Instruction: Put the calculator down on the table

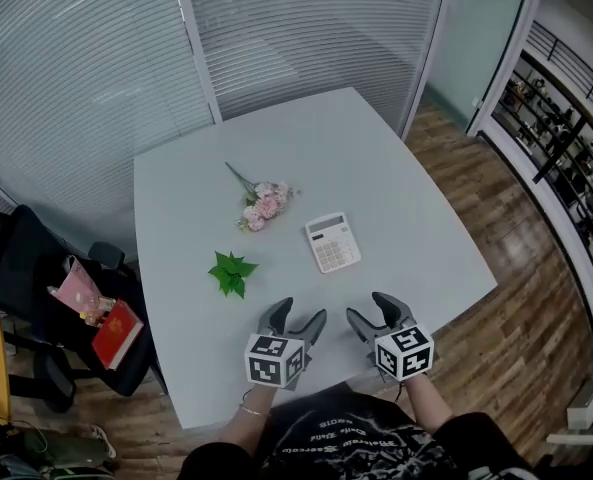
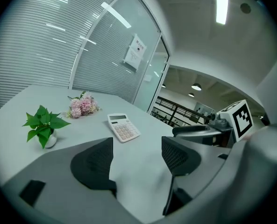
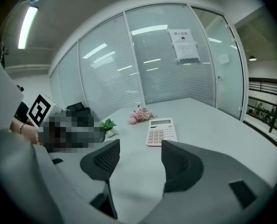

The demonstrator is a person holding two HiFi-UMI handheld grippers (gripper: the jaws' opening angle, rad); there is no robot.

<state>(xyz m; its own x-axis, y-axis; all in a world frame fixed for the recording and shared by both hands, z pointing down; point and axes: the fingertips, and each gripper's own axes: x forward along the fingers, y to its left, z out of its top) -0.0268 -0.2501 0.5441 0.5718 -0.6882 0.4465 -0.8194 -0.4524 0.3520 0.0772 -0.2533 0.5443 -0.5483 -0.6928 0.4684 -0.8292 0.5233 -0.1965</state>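
A white calculator [image 1: 333, 242] lies flat on the pale grey table [image 1: 406, 198], near its middle. It also shows beyond the jaws as the calculator [image 2: 123, 127] in the left gripper view and the calculator [image 3: 161, 131] in the right gripper view. My left gripper [image 1: 302, 321] hovers near the table's front edge, open and empty. My right gripper [image 1: 369, 310] is beside it, also open with nothing between its fingers. Both grippers are well short of the calculator, apart from it.
A bunch of pink flowers [image 1: 263, 204] lies behind and left of the calculator. A small green plant [image 1: 231, 271] stands left of it. Left of the table is a black chair [image 1: 36, 268] holding a red book [image 1: 118, 333]. Glass walls with blinds stand behind.
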